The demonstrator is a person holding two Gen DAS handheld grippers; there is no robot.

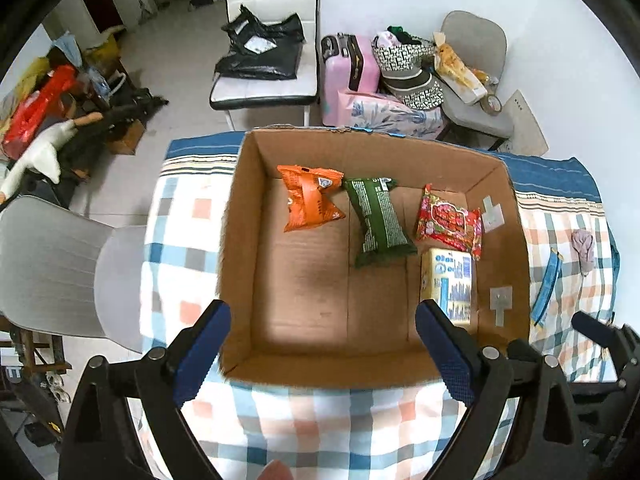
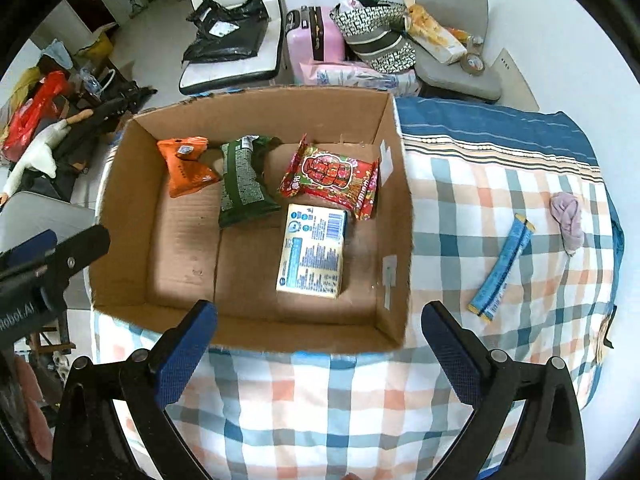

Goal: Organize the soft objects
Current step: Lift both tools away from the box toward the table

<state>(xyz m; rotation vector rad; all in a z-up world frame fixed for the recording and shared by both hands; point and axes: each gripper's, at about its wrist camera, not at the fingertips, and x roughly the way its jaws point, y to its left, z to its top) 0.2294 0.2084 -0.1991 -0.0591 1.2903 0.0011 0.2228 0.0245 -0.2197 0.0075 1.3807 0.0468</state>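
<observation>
your left gripper (image 1: 322, 344) and right gripper (image 2: 320, 344) both hang released, fingers spread wide and holding nothing, above the near edge of the cardboard box (image 2: 394, 240). inside it lie four packs — orange snack bag (image 2: 186, 166), green bag (image 2: 244, 184), red candy pack (image 2: 332, 174), yellow tissue pack (image 2: 312, 250). on the checked cloth (image 2: 480, 200) right of the box — a blue sachet (image 2: 502, 264) and a pink rag (image 2: 568, 222).

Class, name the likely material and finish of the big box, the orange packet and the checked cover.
Box: brown corrugated cardboard, matte; creased flaps, raw edges.
Orange packet: probably thin plastic film, glossy; crinkled, crimped ends.
Checked cover: woven fabric, seemingly cotton, matte; drapes over the edge.
</observation>
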